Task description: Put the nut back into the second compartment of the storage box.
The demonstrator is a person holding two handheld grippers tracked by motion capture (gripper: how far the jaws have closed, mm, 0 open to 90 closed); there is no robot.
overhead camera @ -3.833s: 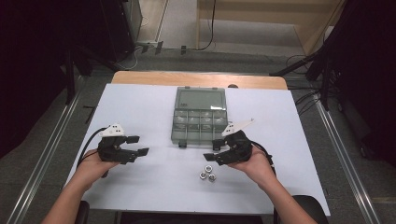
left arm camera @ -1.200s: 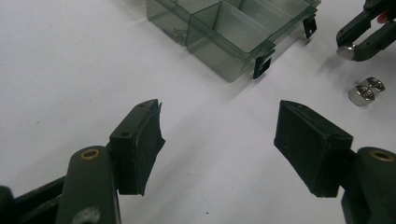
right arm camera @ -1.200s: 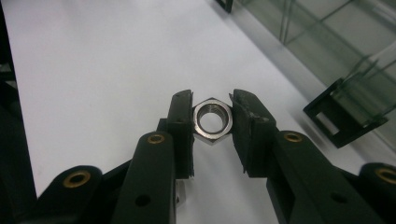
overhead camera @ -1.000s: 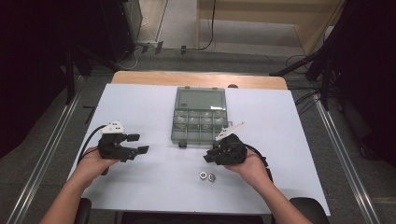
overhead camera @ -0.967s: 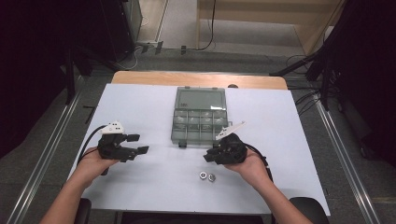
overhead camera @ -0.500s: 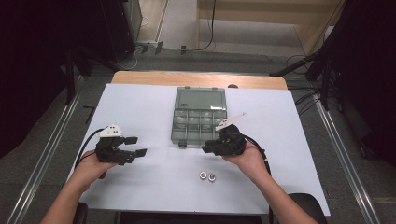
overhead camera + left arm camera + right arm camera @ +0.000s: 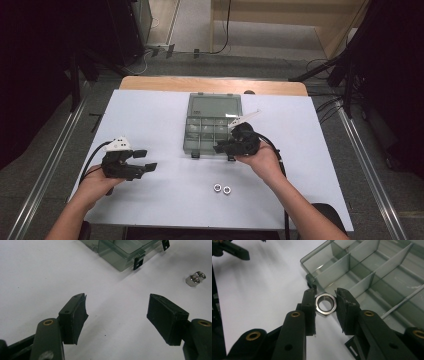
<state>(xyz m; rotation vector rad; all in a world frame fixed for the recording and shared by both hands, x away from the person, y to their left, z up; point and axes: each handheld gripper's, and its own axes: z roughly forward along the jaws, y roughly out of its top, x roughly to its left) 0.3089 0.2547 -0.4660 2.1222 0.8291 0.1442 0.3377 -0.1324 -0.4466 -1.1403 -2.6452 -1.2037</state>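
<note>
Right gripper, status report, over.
Right gripper shut on hex nut, at organizer box front edge. Left gripper open, idle. Two nuts on table. Nothing blocking.

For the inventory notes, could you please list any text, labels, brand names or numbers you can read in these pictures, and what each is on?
None can be read.
Organizer box: clear plastic, no label or mark that shows.
Nut in the right gripper: bare metal, no stamp that shows.
Two nuts on the table: too small to tell.
Left gripper: plain black pads.
</note>
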